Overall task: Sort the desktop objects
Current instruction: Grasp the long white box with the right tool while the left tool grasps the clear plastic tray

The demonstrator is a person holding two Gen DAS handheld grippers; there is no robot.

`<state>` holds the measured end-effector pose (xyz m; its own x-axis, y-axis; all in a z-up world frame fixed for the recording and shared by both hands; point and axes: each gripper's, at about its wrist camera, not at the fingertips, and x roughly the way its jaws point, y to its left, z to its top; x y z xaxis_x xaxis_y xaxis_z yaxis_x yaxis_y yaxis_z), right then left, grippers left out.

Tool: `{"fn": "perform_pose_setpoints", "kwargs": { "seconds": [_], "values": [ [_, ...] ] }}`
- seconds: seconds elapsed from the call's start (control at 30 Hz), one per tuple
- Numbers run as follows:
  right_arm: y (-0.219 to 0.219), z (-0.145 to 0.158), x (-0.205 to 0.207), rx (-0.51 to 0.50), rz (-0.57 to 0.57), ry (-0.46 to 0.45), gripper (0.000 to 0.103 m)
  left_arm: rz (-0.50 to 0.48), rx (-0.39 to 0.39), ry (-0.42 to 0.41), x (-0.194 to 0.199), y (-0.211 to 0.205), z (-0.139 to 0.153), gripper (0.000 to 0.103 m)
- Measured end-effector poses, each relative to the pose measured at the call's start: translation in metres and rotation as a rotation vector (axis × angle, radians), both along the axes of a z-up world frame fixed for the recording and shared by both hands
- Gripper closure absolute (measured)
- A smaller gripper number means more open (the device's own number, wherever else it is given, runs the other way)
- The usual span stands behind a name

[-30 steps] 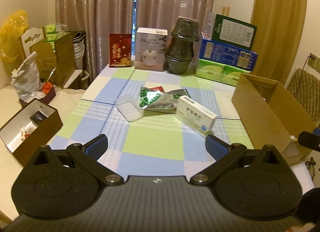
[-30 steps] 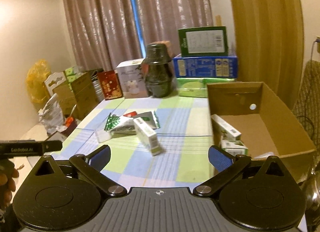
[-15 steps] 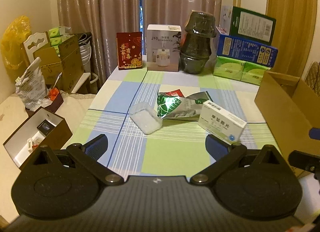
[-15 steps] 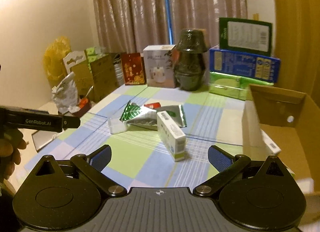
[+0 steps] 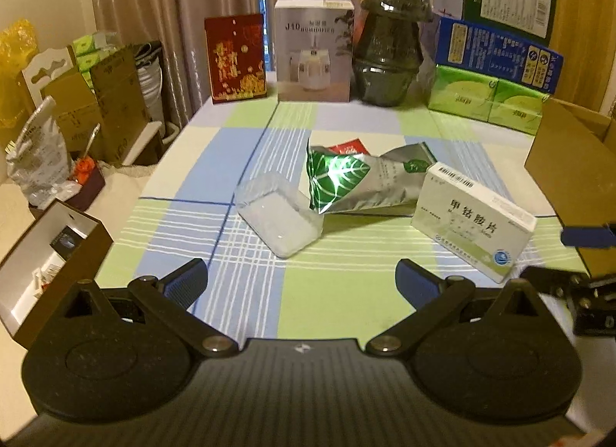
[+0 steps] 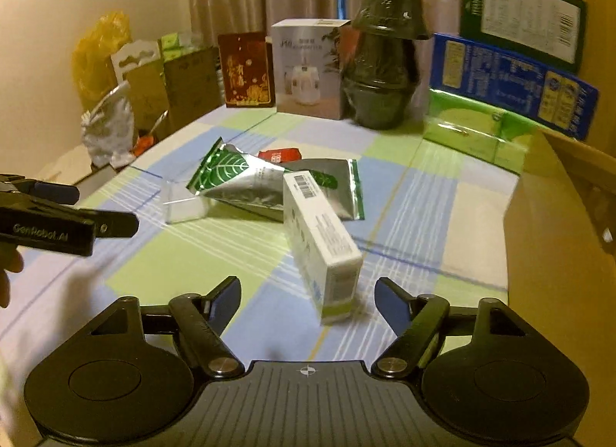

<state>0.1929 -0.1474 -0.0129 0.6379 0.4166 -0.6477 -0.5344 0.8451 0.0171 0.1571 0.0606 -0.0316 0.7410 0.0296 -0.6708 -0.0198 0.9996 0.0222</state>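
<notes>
Both claws now nearer; right claw (image 6: 307, 295) closing around medicine box (image 6: 321, 239); left claw (image 5: 302, 280) wide, empty.

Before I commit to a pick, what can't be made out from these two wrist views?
- Cardboard box interior: left wrist view shows only its outer wall; the right wrist view's edge cuts it off.
- Red packet: mostly hidden beneath the foil pouch in both views.
- Medicine box small print: too blurred, right wrist view.
- Left hand-held gripper: the right wrist view's edge cuts it.
</notes>
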Motion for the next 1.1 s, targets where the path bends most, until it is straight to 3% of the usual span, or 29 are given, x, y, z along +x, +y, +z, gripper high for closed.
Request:
{"fn": "perform_pose_setpoints", "kwargs": {
  "seconds": [0.13,0.23,0.3,0.43,0.6,0.97,1.1],
  "values": [
    [0.008,-0.009,0.023,-0.029,0.022,-0.011,0.032,-0.008,0.018,0.002,0.011,0.002,-0.006,0.001],
    [0.01,-0.016,0.039,-0.024,0.025,0.018,0.041,0.003,0.025,0.005,0.022,0.007,-0.009,0.001],
    [0.011,-0.02,0.049,-0.025,0.032,0.042,0.053,0.011,0.02,0.009,0.029,0.011,-0.012,0.001],
    [0.016,-0.028,0.062,-0.034,0.056,0.064,0.062,0.014,0.025,0.011,0.043,0.015,-0.016,0.001],
    [0.026,-0.032,0.068,-0.031,0.083,0.091,0.08,0.011,0.025,0.03,0.059,0.015,-0.027,0.001],
    [0.049,-0.029,0.063,0.0,0.075,0.074,0.081,0.041,0.028,0.016,0.072,0.025,-0.038,0.001],
    [0.056,-0.025,0.064,0.032,0.073,0.026,0.081,0.047,0.024,0.026,0.076,0.028,-0.043,0.001]
  ]
}}
